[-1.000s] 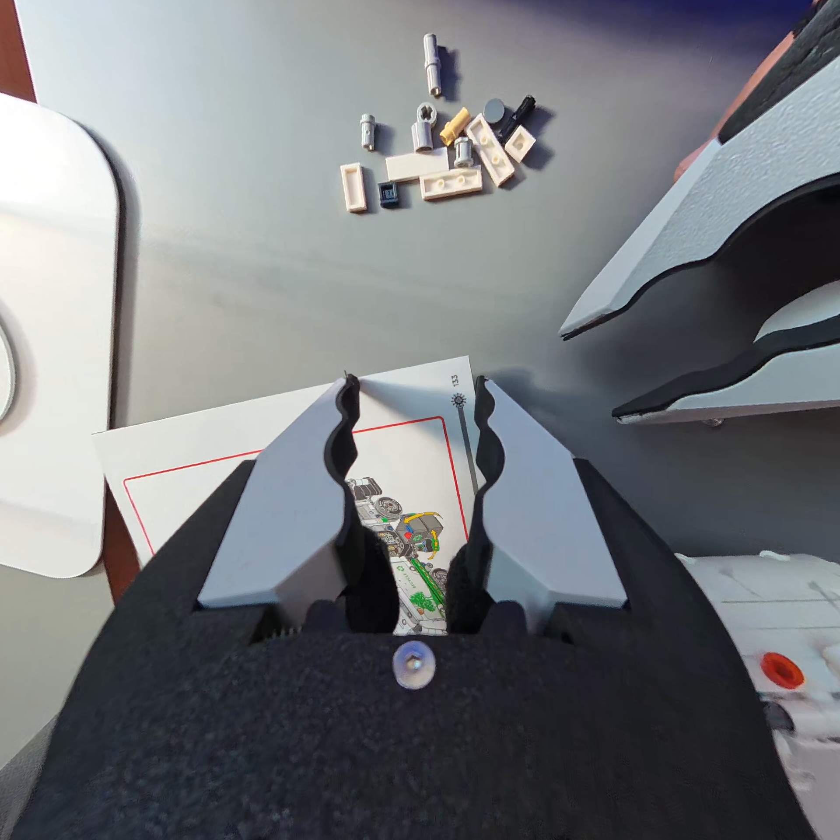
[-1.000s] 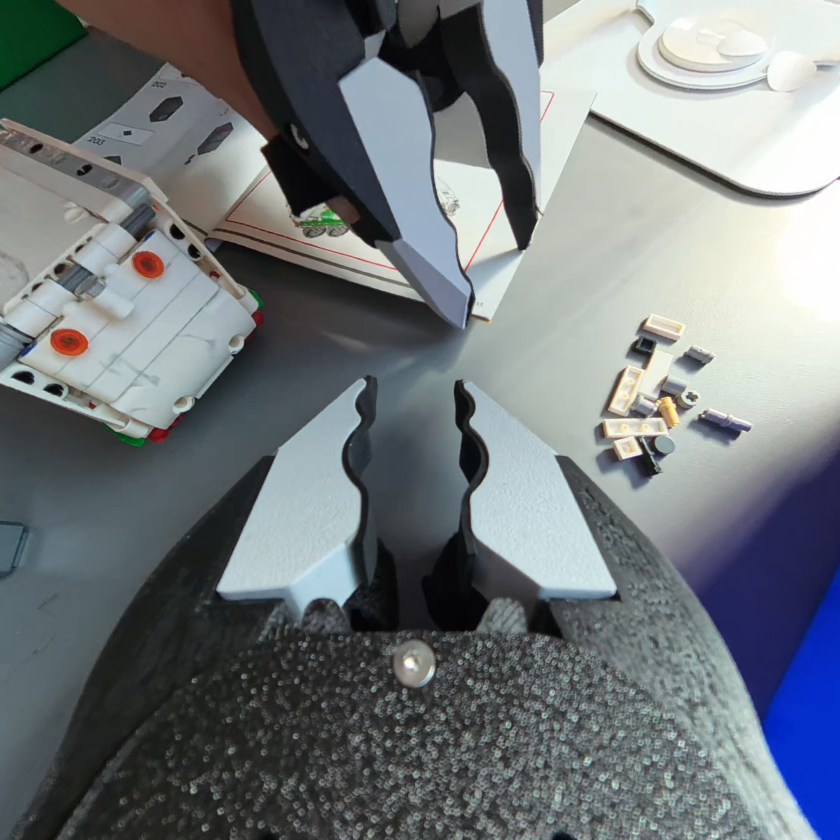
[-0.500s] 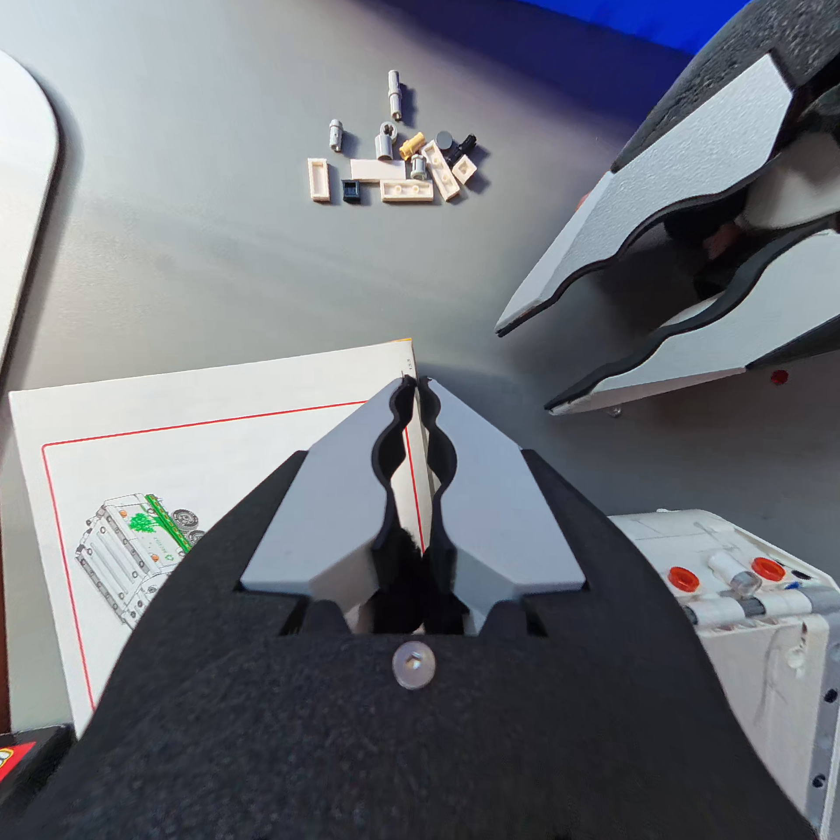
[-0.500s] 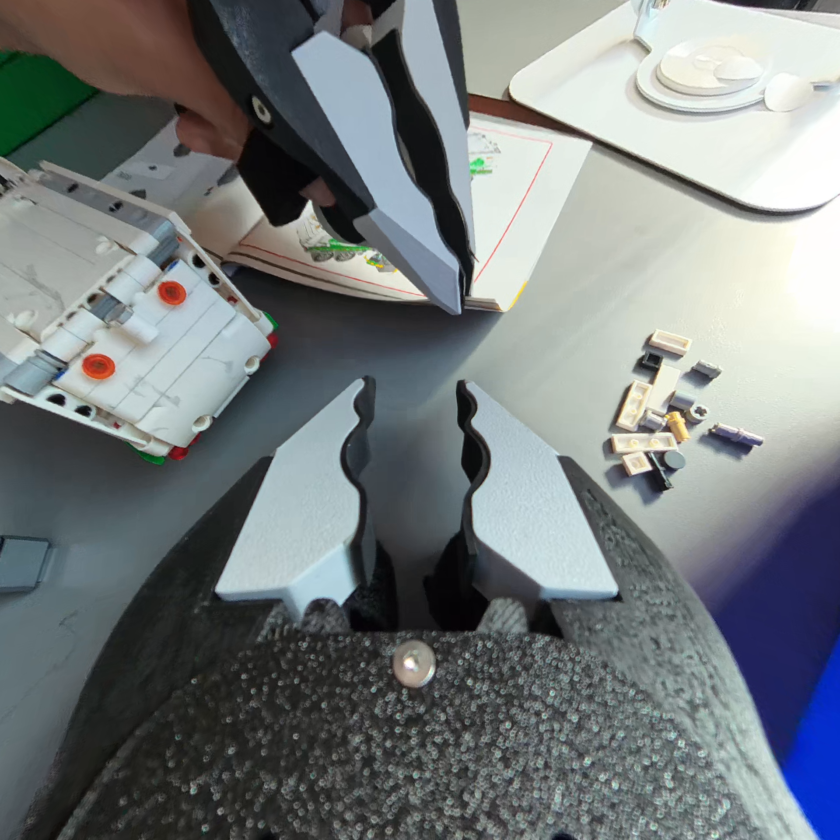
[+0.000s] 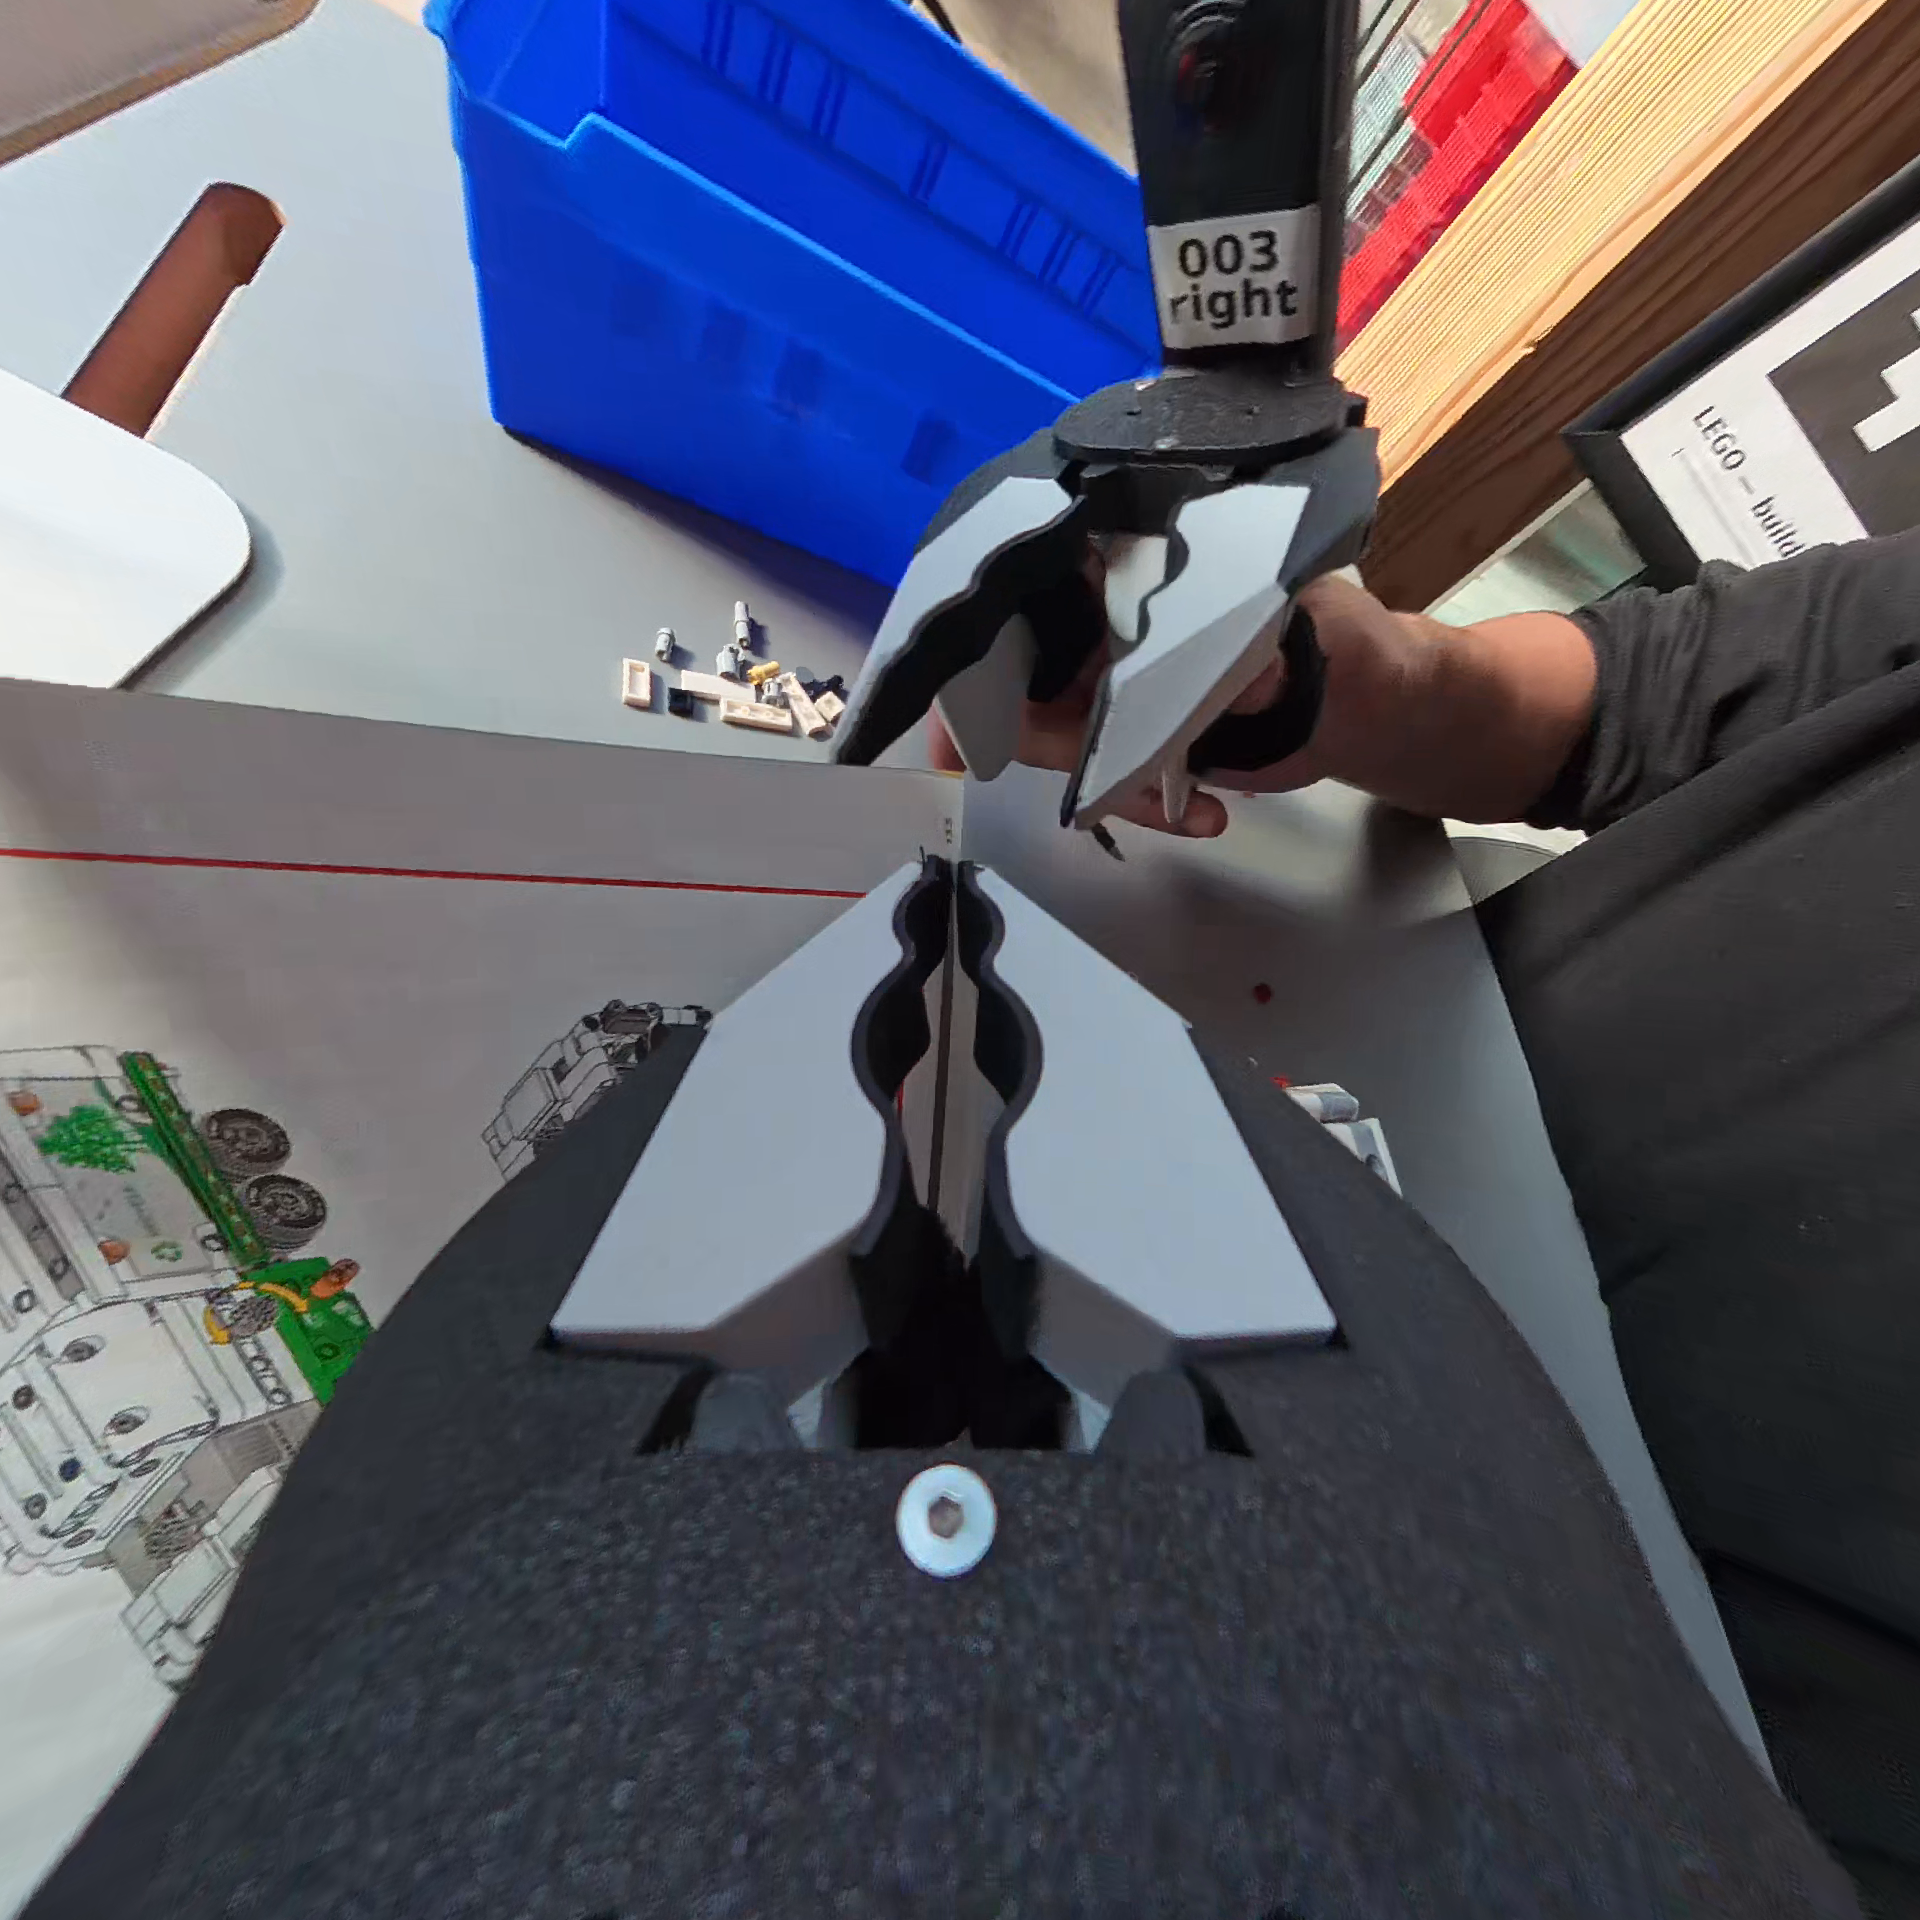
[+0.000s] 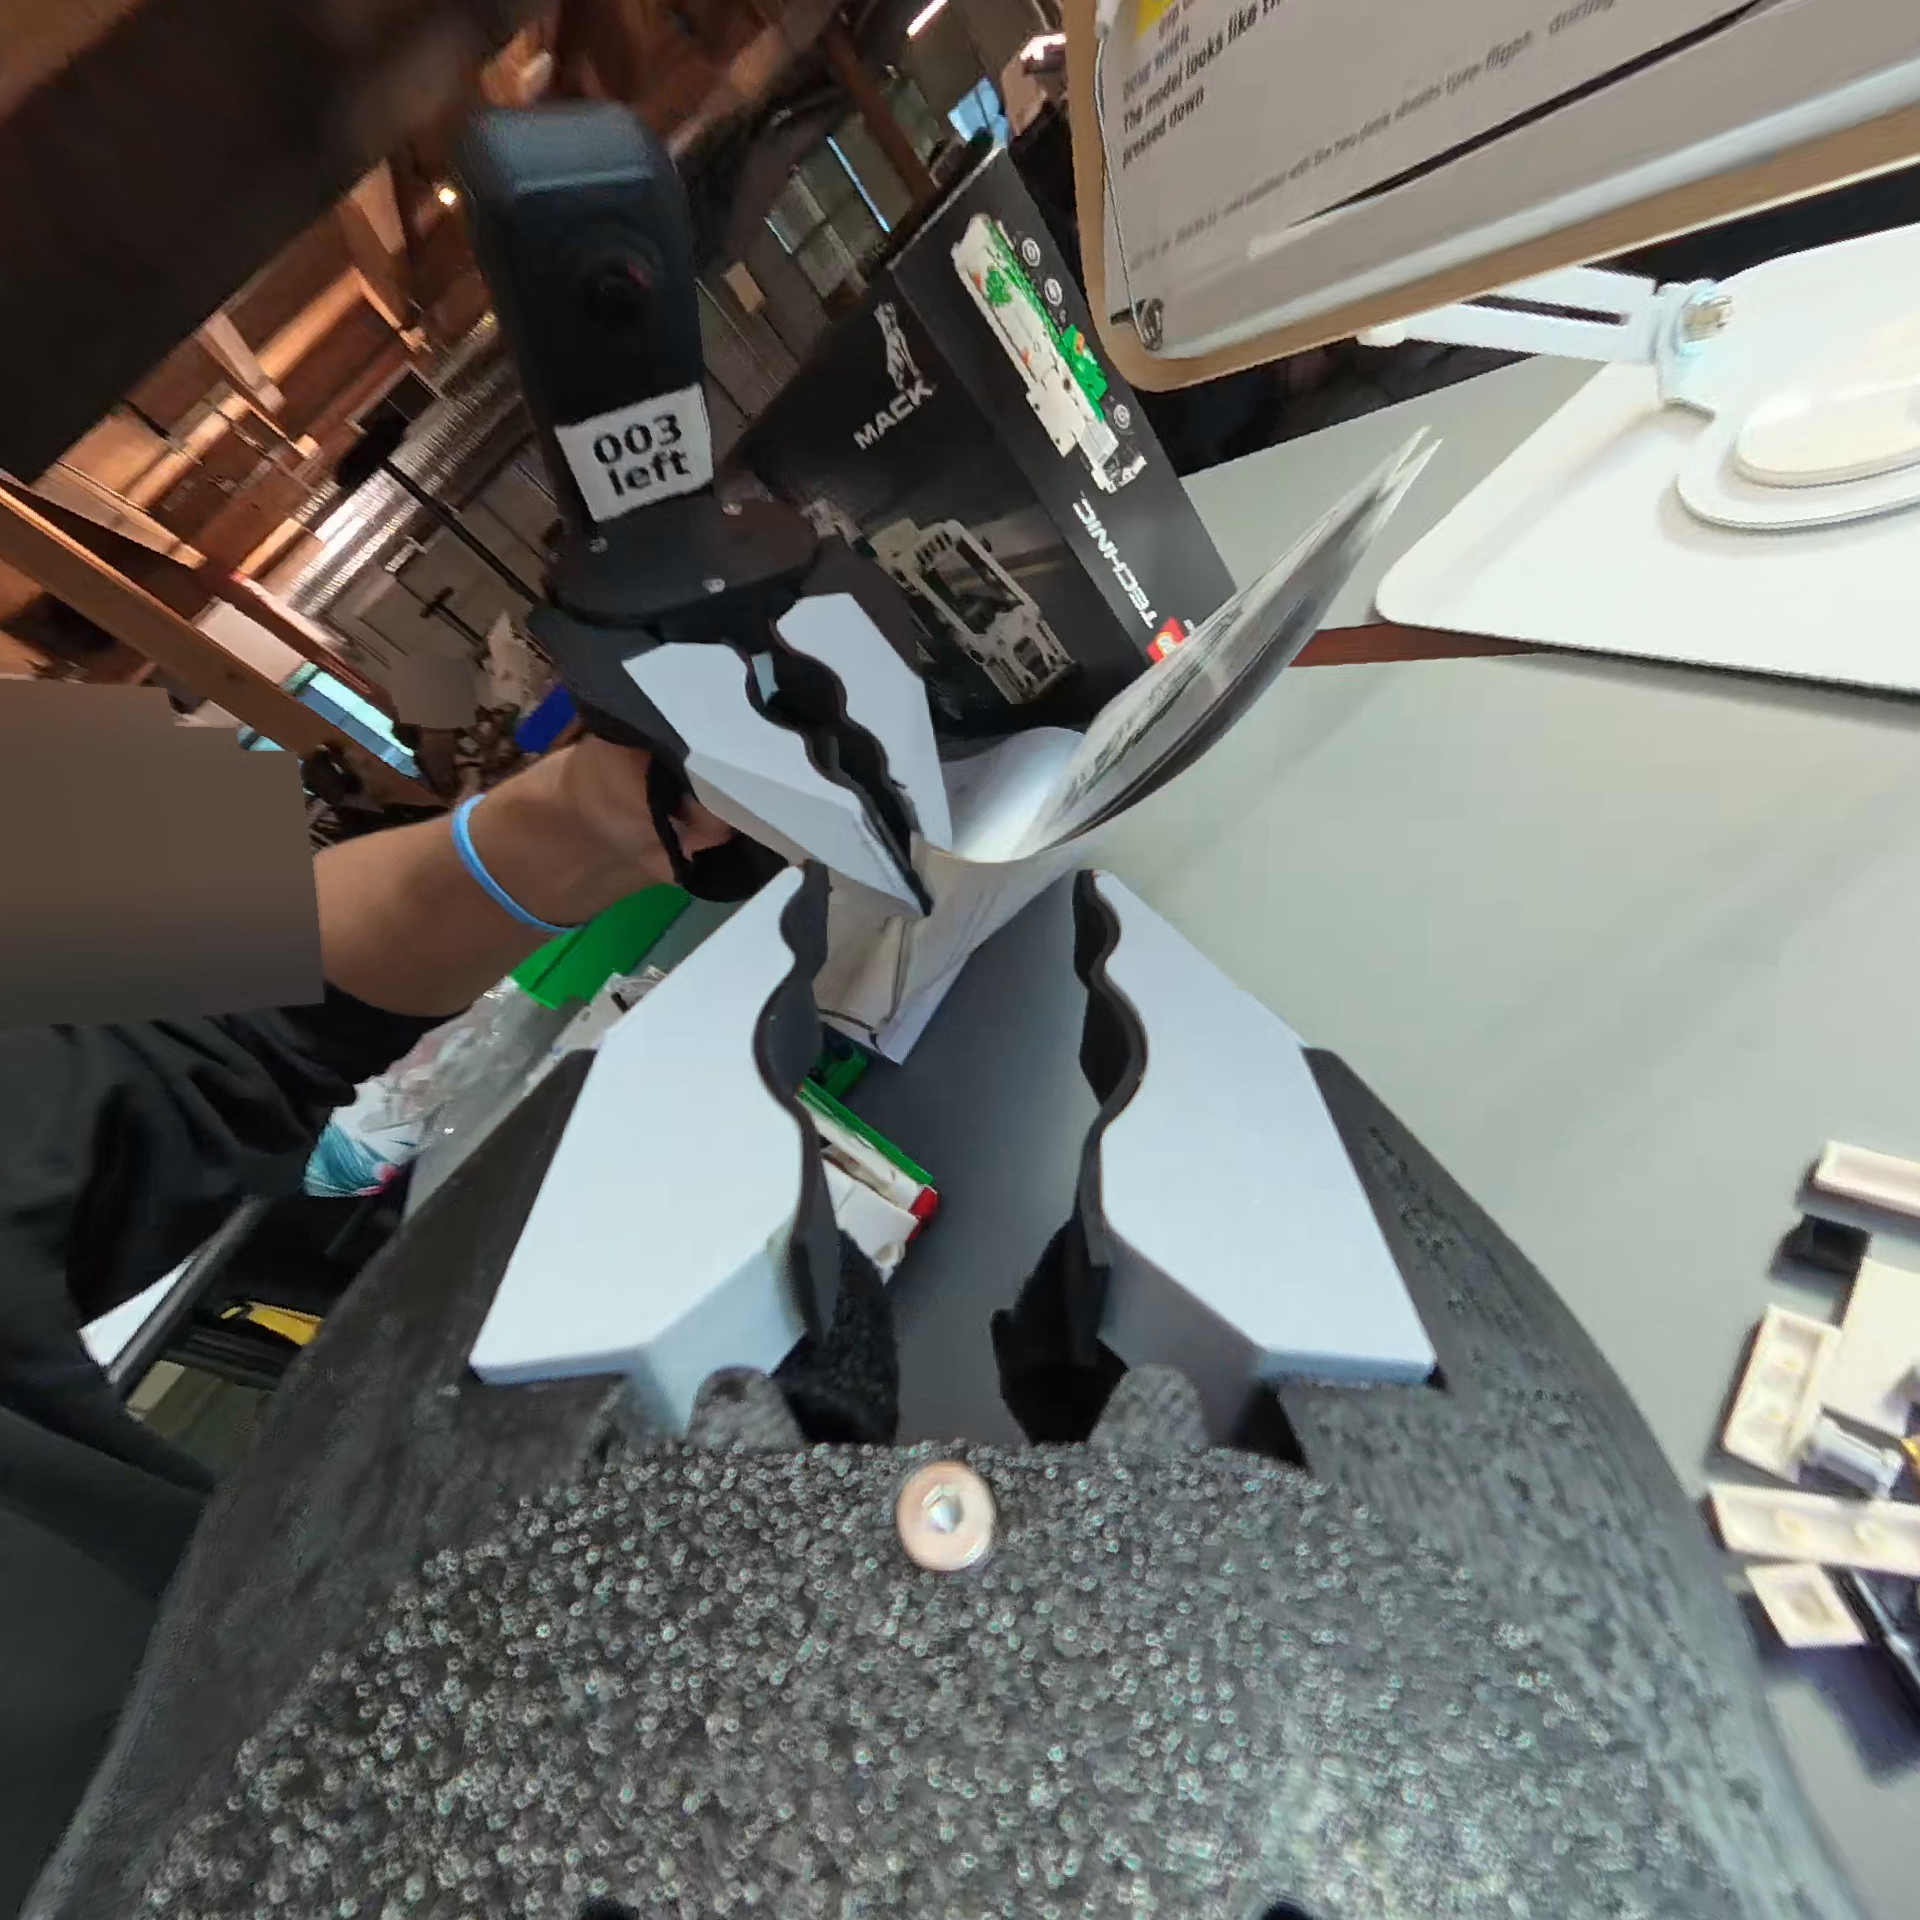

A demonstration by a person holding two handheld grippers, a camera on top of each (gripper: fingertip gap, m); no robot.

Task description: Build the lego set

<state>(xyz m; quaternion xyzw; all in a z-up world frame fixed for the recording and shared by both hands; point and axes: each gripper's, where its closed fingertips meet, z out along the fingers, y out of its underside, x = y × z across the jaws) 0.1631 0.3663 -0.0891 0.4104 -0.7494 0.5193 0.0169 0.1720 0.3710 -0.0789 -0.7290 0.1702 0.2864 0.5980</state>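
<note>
My left gripper is shut on the corner of a page of the instruction booklet and holds the page lifted. In the right wrist view the left gripper shows with the page curling up to the right above the booklet. My right gripper is open and empty, just in front of the booklet; it also shows in the left wrist view. A pile of small loose lego pieces lies on the grey table. The white lego model is partly hidden behind my right fingers.
A blue bin stands behind the loose pieces. A white tray lies at the table's far side. The black lego box stands behind the booklet. A person's arm and sleeve reach in from the right. The grippers are tip to tip, or close to it.
My left gripper, shut on the page corner, has risen and lifted the page up. My right gripper has tilted up and stayed open.
</note>
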